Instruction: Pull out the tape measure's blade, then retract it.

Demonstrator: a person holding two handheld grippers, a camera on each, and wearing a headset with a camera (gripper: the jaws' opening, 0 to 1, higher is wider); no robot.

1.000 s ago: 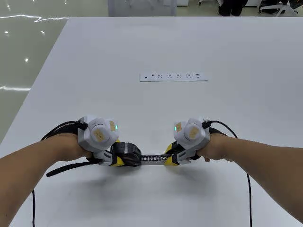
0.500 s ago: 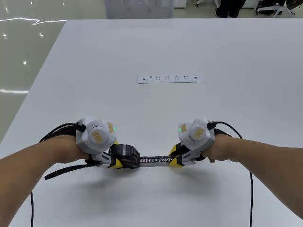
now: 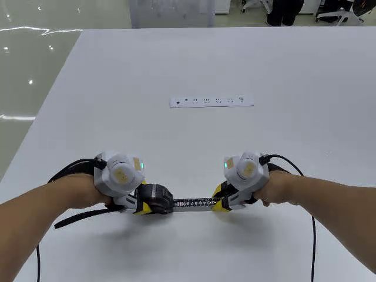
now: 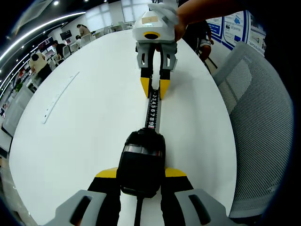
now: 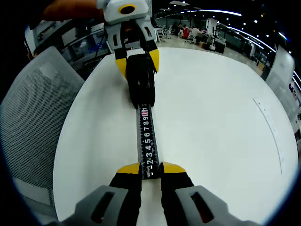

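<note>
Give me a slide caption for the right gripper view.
Right gripper pinches the blade end; left gripper holds the case.

left gripper (image 3: pixel 146 200) clamped on tape measure (image 3: pixel 157 198); right gripper (image 3: pixel 218 200) pinching blade (image 3: pixel 194 202); forearms (image 3: pixel 41 205) low, grippers facing each other.

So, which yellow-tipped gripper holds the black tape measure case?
The left gripper; its jaws clamp the black tape measure case, while the right gripper pinches the numbered blade.
</note>
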